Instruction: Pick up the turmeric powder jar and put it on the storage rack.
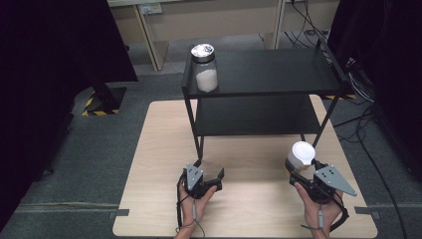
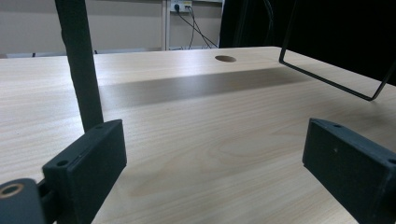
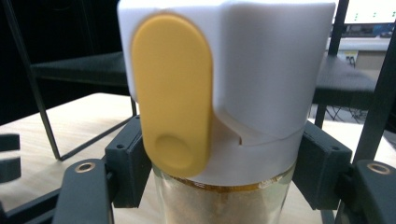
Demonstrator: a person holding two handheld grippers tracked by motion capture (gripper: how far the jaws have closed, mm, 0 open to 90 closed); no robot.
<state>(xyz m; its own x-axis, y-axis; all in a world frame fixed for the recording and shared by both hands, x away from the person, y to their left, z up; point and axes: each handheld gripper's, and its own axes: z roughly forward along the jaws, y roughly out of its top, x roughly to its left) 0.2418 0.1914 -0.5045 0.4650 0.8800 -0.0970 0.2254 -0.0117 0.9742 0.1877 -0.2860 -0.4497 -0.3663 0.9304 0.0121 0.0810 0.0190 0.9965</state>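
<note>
Between the right tongs (image 3: 219,177), a clamped white-capped, yellow-tabbed spice jar (image 3: 219,93); left tongs (image 2: 215,163) gape empty.

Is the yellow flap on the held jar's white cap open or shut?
Shut: the yellow flap lies flat against the white cap, no opening showing.
</note>
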